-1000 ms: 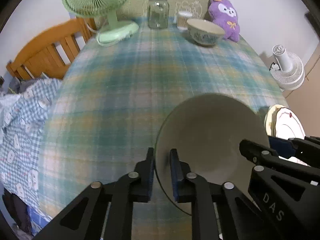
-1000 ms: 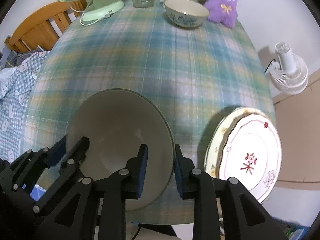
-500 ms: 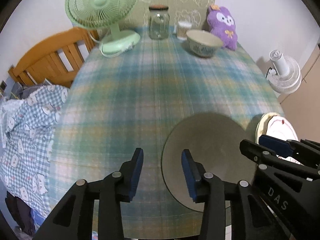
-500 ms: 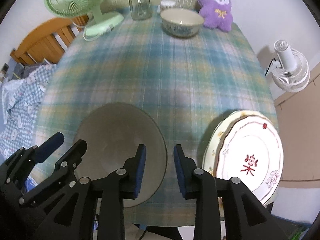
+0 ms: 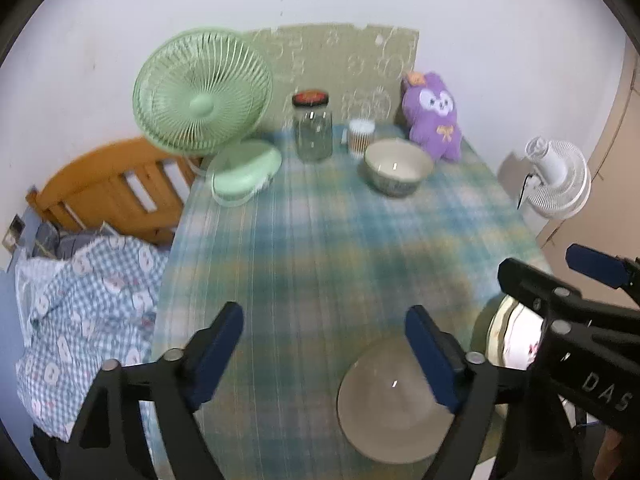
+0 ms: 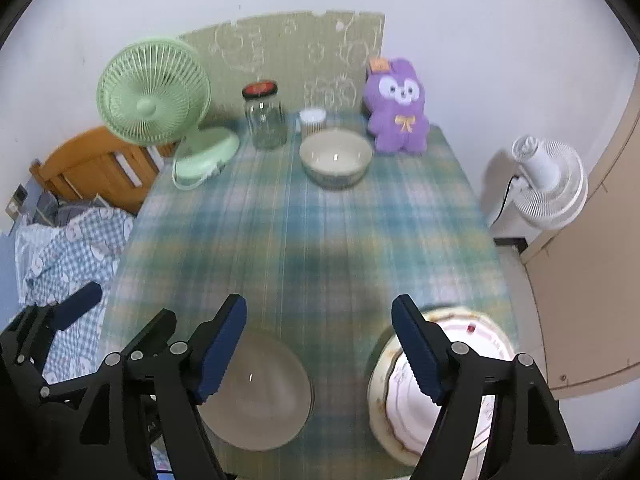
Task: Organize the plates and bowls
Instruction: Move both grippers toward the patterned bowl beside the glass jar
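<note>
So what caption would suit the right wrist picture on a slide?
Both grippers opening above a plain bowl left on the plaid tablecloth, beside stacked plates; patterned bowl waits near the purple plush.

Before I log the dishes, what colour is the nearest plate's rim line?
Reddish-brown line on the cream plate, clearest from the right wrist.

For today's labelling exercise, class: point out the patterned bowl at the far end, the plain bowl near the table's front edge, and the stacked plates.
patterned bowl [image 6: 335, 158]: right wrist view, pale inside.
plain bowl [image 6: 260, 396]: right wrist view, inside bottom.
stacked plates [image 6: 486, 334]: right wrist view, top plate's far rim.
</note>
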`<state>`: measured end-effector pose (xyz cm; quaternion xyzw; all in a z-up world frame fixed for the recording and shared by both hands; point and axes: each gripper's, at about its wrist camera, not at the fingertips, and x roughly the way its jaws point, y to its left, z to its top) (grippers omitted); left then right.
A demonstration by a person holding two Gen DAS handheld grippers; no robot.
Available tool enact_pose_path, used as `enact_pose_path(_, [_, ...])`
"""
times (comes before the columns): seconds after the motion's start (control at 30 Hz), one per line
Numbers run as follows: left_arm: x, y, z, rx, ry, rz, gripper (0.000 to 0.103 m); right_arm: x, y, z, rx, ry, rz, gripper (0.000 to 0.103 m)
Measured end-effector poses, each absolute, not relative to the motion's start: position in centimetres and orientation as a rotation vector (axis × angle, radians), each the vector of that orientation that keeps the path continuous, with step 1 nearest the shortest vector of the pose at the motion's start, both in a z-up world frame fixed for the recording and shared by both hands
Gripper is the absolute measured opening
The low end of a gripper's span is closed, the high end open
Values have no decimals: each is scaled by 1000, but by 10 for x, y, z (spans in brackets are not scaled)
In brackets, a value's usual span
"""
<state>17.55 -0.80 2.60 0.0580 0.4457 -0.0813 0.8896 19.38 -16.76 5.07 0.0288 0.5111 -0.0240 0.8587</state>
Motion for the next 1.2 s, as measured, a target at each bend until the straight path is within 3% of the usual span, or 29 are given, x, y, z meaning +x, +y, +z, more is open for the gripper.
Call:
enact_pose_path(0.27, [209, -36, 53, 136, 873, -185, 101, 227, -192, 77, 85, 1001, -106, 79])
enact_pose_path(0.73, [311, -102, 35, 42, 907, -51, 97, 336, -250, 57, 0, 962, 24, 79])
enact_pose_path(1.2, [405, -138, -37, 30, 928, -42, 94, 440, -284, -31, 8, 956, 76, 79])
